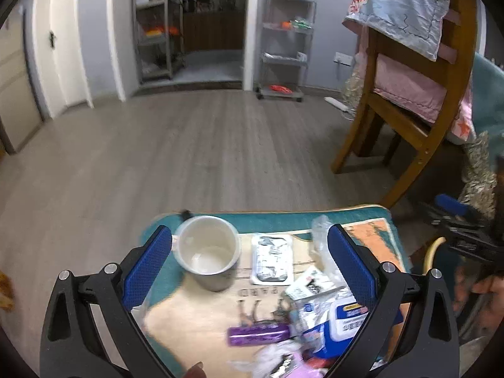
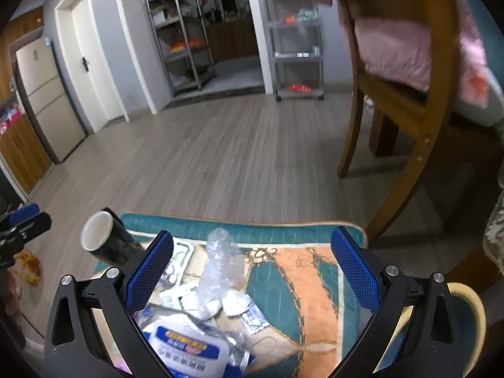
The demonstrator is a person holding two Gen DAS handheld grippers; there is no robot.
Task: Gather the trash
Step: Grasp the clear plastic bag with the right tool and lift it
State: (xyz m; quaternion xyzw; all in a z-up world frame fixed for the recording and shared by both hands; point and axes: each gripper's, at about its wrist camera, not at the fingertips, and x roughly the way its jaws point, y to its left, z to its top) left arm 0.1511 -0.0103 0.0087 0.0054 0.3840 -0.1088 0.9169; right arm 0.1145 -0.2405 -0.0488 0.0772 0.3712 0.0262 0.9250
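Trash (image 1: 318, 312) lies heaped at the near edge of our small patterned bench (image 1: 371, 236): wrappers, a blue-and-white packet (image 2: 189, 346) and a crumpled clear plastic bag (image 2: 223, 264). We hold both tongs spread wide and empty above it, the left tongs (image 1: 249, 271) beside a white-lined mug (image 1: 208, 252), the right tongs (image 2: 252, 271) either side of the bag. Only the left view shows a purple tube (image 1: 258, 335) and a foil tray (image 1: 272, 258); the pile's near edge is cut off and blurred in both views.
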